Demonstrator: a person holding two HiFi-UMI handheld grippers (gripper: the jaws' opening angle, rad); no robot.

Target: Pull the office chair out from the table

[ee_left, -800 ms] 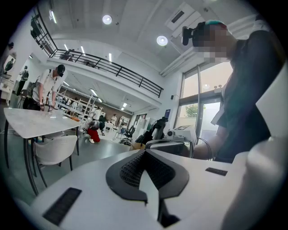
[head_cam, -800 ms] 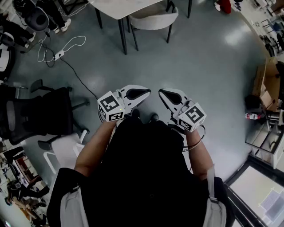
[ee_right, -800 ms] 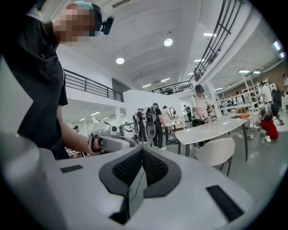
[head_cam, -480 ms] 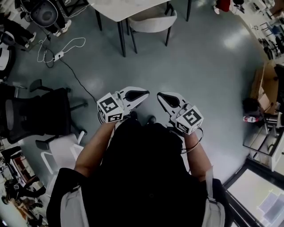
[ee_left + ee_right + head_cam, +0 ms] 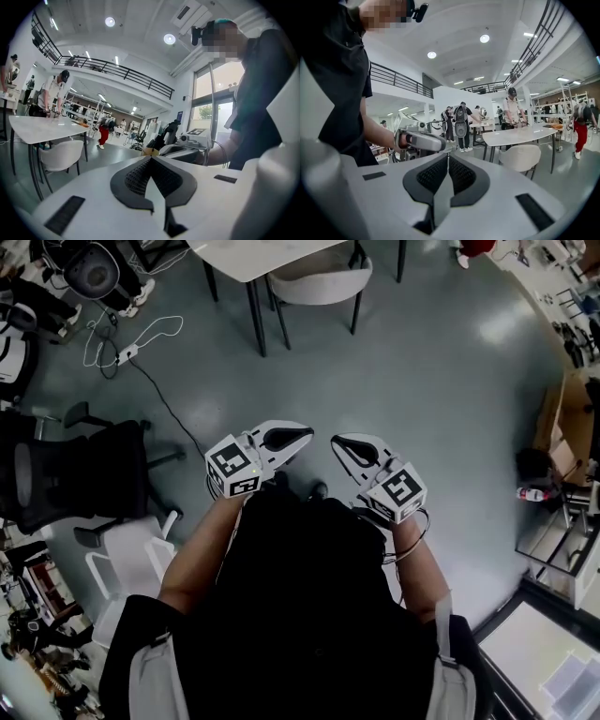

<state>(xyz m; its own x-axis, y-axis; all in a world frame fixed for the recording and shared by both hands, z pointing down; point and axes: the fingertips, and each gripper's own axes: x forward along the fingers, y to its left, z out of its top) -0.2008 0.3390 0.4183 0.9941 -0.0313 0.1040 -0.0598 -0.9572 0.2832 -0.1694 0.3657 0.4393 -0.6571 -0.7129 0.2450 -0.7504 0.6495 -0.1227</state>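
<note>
In the head view the person stands on open grey floor with both tools held out at waist level. The left hand-held gripper (image 5: 302, 437) and the right hand-held gripper (image 5: 343, 443) are side by side, their tips angled a little toward each other, and each has its jaws together on nothing. The pale chair (image 5: 323, 279) that I take to be the task's thing lies straight ahead at the top of the picture. It is tucked under the near edge of the white desk (image 5: 248, 254), between the desk's dark legs, with its curved back turned toward the person. It is well apart from both tools and about midway between their lines, so neither hand looks clearly nearer. A black mesh chair (image 5: 66, 474) stands off to the left, away from that desk. A cardboard box (image 5: 555, 413) sits at the right edge, and its contents cannot be made out. In the left gripper view the left tool's pads (image 5: 140, 176) meet with no gap, and the chair (image 5: 60, 154) shows low on the left under the desk (image 5: 40, 127). In the right gripper view the right tool's pads (image 5: 459, 174) are likewise closed and empty, with the chair (image 5: 520, 157) to the right below the desk (image 5: 520, 134). Reaching the chair looks to call for a walk forward first.
</note>
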